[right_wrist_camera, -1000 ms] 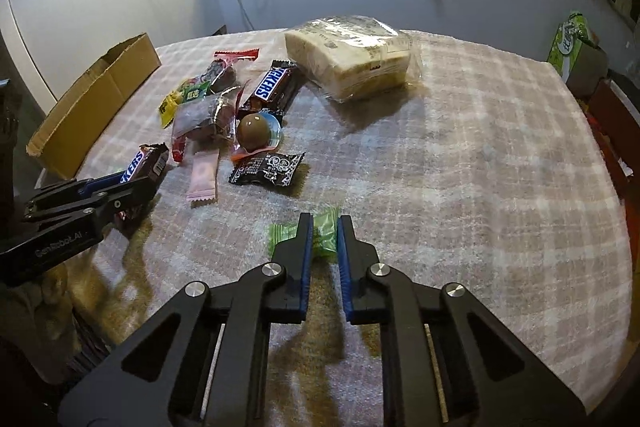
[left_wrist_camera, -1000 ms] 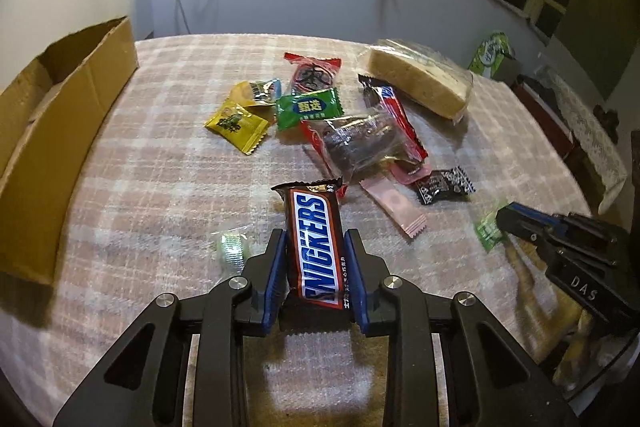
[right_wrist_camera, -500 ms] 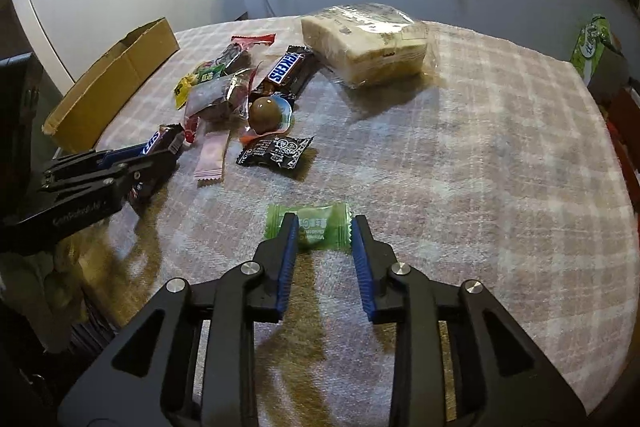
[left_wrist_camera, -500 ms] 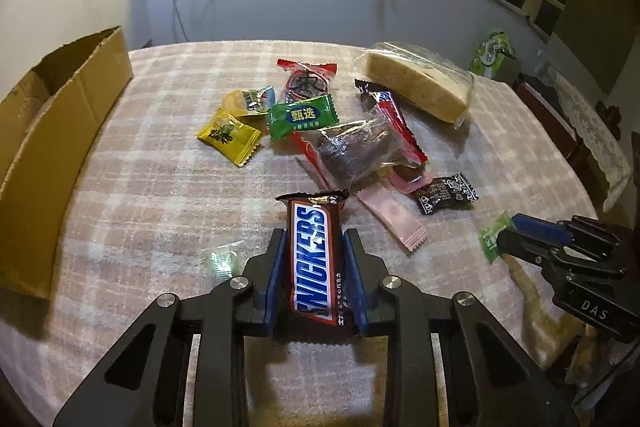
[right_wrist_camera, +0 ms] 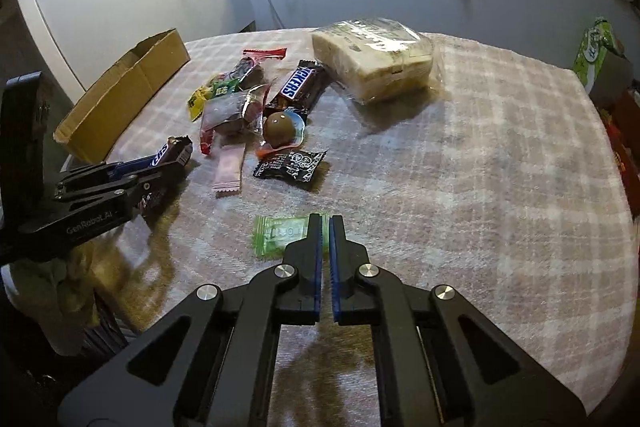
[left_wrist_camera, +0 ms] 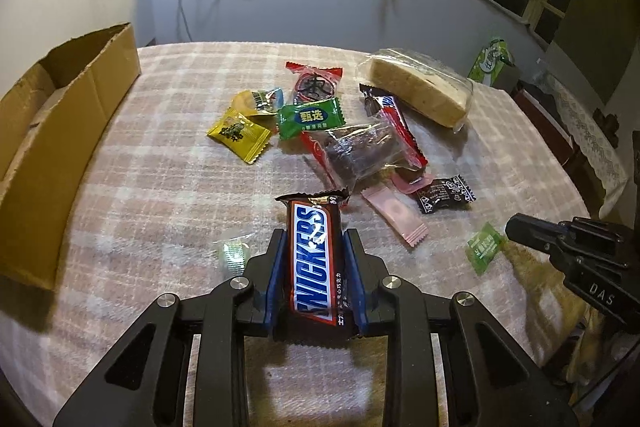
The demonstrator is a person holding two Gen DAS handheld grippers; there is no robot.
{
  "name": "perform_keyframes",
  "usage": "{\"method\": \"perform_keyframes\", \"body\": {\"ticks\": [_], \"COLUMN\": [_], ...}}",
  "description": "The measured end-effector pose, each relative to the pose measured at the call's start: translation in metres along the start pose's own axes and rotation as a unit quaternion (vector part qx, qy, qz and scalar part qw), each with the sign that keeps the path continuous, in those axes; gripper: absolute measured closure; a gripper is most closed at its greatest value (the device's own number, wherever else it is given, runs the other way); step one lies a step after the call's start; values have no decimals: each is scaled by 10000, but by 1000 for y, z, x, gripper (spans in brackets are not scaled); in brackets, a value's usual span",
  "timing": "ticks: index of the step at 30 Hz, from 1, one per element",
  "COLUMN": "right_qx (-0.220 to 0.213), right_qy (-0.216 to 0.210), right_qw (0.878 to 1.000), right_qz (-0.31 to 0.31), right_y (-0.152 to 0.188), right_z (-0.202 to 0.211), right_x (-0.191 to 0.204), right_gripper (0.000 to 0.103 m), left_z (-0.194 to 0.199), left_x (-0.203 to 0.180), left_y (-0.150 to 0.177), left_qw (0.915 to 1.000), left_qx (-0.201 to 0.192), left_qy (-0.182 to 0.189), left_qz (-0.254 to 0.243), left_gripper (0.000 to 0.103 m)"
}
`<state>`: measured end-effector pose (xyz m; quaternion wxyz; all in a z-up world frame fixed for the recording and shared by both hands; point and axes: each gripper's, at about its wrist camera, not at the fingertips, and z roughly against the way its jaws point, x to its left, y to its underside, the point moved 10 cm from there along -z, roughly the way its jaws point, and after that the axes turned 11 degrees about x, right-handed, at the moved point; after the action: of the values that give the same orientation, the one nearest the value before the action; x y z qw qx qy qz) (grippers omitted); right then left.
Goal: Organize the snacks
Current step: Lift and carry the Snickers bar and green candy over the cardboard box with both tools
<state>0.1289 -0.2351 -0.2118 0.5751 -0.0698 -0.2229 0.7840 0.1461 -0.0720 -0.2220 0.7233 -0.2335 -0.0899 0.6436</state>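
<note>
My left gripper (left_wrist_camera: pixel 315 239) is shut on a Snickers bar (left_wrist_camera: pixel 314 259) and holds it over the near part of the checked tablecloth; it also shows in the right wrist view (right_wrist_camera: pixel 168 163). My right gripper (right_wrist_camera: pixel 325 223) is shut, its fingertips at the right end of a small green candy (right_wrist_camera: pixel 278 233) lying on the cloth; whether it pinches the wrapper I cannot tell. That candy shows in the left wrist view (left_wrist_camera: pixel 484 247), beside the right gripper (left_wrist_camera: pixel 516 229). An open cardboard box (left_wrist_camera: pixel 52 131) stands at the left table edge.
A pile of snacks lies mid-table: a yellow packet (left_wrist_camera: pixel 239 135), a green packet (left_wrist_camera: pixel 311 117), a red-edged clear bag (left_wrist_camera: pixel 360 151), a second Snickers (right_wrist_camera: pixel 300 87), a black candy (left_wrist_camera: pixel 444 195), a pink sachet (left_wrist_camera: pixel 394 217), a wrapped bread loaf (left_wrist_camera: pixel 416 93), a chocolate ball (right_wrist_camera: pixel 280 129).
My right gripper opened over the green candy, then closed again at its right end. My left gripper kept hold of the Snickers bar and shifted slightly.
</note>
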Motion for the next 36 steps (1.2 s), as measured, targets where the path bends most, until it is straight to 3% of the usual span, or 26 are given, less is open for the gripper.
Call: {"method": "perform_keyframes", "body": {"ticks": [1,2,3,5,8,10,13,14,17,18,28,36], "right_qx": [70,189,239,164,122,284,223,242,273,272,116,-227], "right_qy": [-29,-2,74,181,176,427,490,445,248,246,154,-85], "right_qw": [10000,9997,9995,9993,9986,9960,9946,9951,9970,9972,9983,9965], "right_qz": [65,129,170,266,485,732,893,853,673,645,541,795], "right_y": [1,2,3,2,-1,2,1,0,-1,-2,-4,-36], "right_z": [-2,-5,-7,-7,-13,-26,-26,-25,-23,-23,-7,20], "right_x": [2,3,3,8,21,26,29,28,20,18,19,56], "right_gripper": [96,76,39,16,18,42,56,70,82,95,97,97], "left_z": [0,0,1,1,-1,0,0,0,3,3,21,55], "left_x": [1,2,2,3,3,2,3,3,4,4,9,30], "left_y": [0,1,1,1,2,2,2,1,1,1,-2,-16], "left_qw": [10000,10000,10000,10000,10000,10000,10000,10000,10000,9999,9997,9982], "left_qx": [1,-3,-7,-17,-11,-18,-30,-33,-74,-77,-237,-562], "left_qy": [-8,-16,-14,-5,-34,-60,-81,-73,-55,-58,10,-57], "left_qz": [-1,2,18,40,24,-22,-21,-3,37,37,117,214], "left_gripper": [76,76,76,76,76,76,76,76,76,76,76,76]}}
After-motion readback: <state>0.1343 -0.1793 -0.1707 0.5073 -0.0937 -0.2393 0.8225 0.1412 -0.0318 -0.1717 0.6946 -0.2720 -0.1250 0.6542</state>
